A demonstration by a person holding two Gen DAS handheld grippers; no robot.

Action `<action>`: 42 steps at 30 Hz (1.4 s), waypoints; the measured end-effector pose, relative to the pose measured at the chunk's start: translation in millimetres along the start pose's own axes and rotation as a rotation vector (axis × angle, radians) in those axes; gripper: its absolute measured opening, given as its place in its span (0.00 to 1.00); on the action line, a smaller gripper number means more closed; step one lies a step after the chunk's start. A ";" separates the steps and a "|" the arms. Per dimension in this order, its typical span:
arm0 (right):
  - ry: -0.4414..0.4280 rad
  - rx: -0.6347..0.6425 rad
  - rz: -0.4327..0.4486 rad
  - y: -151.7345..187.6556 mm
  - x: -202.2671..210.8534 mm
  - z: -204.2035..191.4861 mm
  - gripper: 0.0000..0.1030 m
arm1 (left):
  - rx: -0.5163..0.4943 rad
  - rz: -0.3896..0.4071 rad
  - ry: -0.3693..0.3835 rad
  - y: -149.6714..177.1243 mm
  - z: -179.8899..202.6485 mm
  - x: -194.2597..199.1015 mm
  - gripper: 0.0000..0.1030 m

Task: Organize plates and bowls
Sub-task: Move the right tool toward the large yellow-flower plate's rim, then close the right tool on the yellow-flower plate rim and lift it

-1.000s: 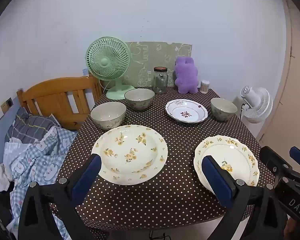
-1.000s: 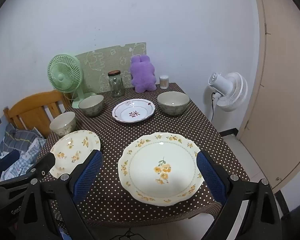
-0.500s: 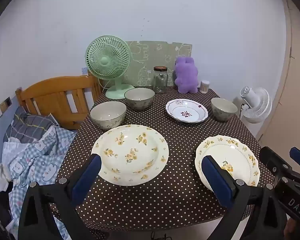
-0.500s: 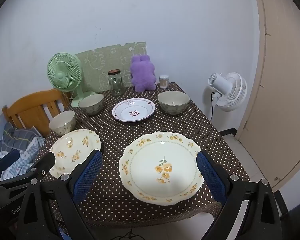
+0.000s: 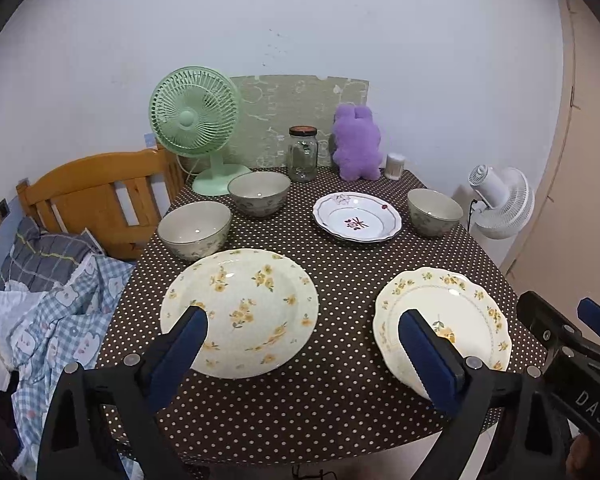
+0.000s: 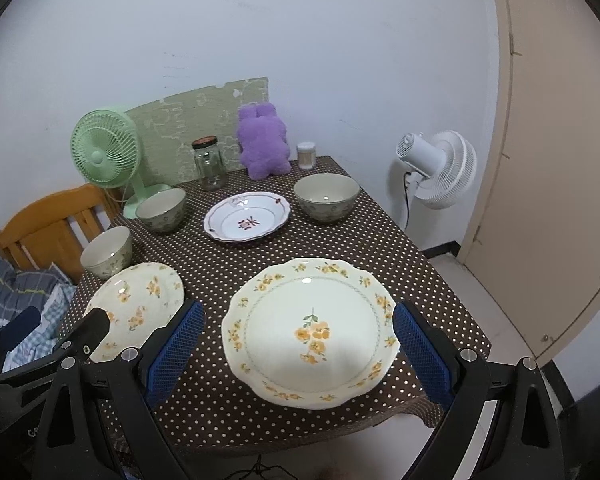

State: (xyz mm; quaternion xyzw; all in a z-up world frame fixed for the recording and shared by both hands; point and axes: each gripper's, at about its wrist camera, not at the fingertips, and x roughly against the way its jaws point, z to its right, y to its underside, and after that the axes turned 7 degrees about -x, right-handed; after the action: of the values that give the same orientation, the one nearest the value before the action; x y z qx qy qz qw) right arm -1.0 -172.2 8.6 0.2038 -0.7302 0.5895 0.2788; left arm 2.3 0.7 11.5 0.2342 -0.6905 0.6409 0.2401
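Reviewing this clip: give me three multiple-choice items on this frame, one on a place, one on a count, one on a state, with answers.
1. Where is the glass jar? A) between green fan and purple plush toy B) on the chair C) inside a bowl
2. How many bowls stand on the table? A) one B) three C) five
3. How is the right gripper? A) shut on a bowl B) open, holding nothing C) shut on a plate

Answers: A, the jar stands between them at the back; B, three bowls show; B, its fingers are spread around the scalloped plate.

Small white container beside purple plush — contents too small to tell; bedding cut off at frame edge.
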 end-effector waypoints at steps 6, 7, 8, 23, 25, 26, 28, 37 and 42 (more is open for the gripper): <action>-0.004 0.011 0.021 -9.4 -8.8 7.3 0.94 | 0.003 -0.013 -0.009 -8.2 14.0 -11.7 0.94; -0.005 0.019 0.023 -12.1 -12.0 9.4 0.94 | 0.006 -0.014 -0.012 -9.2 16.8 -14.9 0.94; -0.008 0.025 0.030 -13.5 -14.6 11.5 0.94 | 0.008 -0.017 -0.016 -10.2 19.2 -18.0 0.94; -0.029 0.054 -0.049 -45.4 -82.7 48.8 0.91 | 0.047 -0.104 -0.031 -20.4 67.4 -74.0 0.91; -0.021 0.055 -0.060 -46.9 -91.8 53.3 0.91 | 0.043 -0.113 -0.033 -19.2 74.4 -82.2 0.89; -0.021 0.055 -0.068 -46.5 -96.4 55.6 0.91 | 0.043 -0.118 -0.033 -18.7 76.9 -86.1 0.88; -0.018 0.055 -0.094 -44.1 -108.0 62.2 0.91 | 0.043 -0.132 -0.036 -15.9 82.6 -95.7 0.87; -0.003 0.072 -0.208 -29.4 -159.3 79.5 0.87 | 0.071 -0.272 -0.031 9.0 102.2 -141.2 0.83; -0.005 0.084 -0.278 -17.3 -181.8 87.1 0.83 | 0.075 -0.331 -0.021 22.5 112.5 -156.1 0.73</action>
State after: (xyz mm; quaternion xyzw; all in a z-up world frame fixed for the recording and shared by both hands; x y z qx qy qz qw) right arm 133.8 -266.5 -109.1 0.3160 -0.6702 0.5747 0.3474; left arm 105.5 -107.5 -111.6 0.3601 -0.6207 0.6154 0.3262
